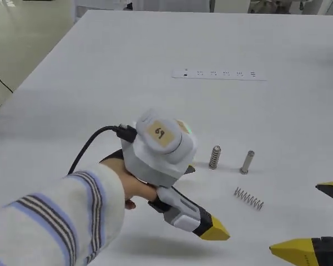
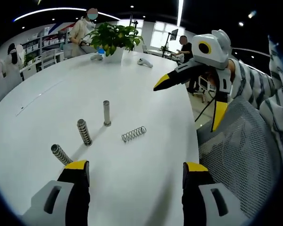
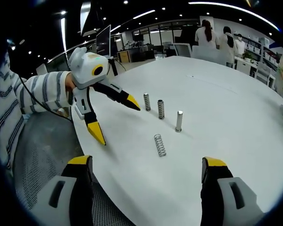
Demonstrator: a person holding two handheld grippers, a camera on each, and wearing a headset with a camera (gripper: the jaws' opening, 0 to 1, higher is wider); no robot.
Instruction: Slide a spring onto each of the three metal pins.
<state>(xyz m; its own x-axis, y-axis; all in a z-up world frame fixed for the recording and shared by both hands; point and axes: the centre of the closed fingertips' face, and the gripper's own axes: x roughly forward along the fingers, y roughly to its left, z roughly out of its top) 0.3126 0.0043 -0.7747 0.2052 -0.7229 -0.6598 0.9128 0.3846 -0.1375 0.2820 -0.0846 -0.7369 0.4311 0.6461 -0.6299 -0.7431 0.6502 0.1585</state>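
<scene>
Head view: right gripper (image 1: 294,218), nearer than the bare pin (image 1: 247,162) and to its right, is cut by the frame edge. Just its yellow jaw tips are in frame. Left gripper (image 1: 209,202), left of the bare pin, hides most of one own jaw. Its body also covers the sprung pin (image 3: 146,101) farthest from the bare pin. Socket strip (image 1: 219,73), far beyond the bare pin: markings too small to read.

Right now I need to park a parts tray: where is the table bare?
Bare: the stretch from the power strip to the bare pin and sprung pin, and left of the strip. Crowded: around those pins and the loose spring, between left claw and right claw.
</scene>
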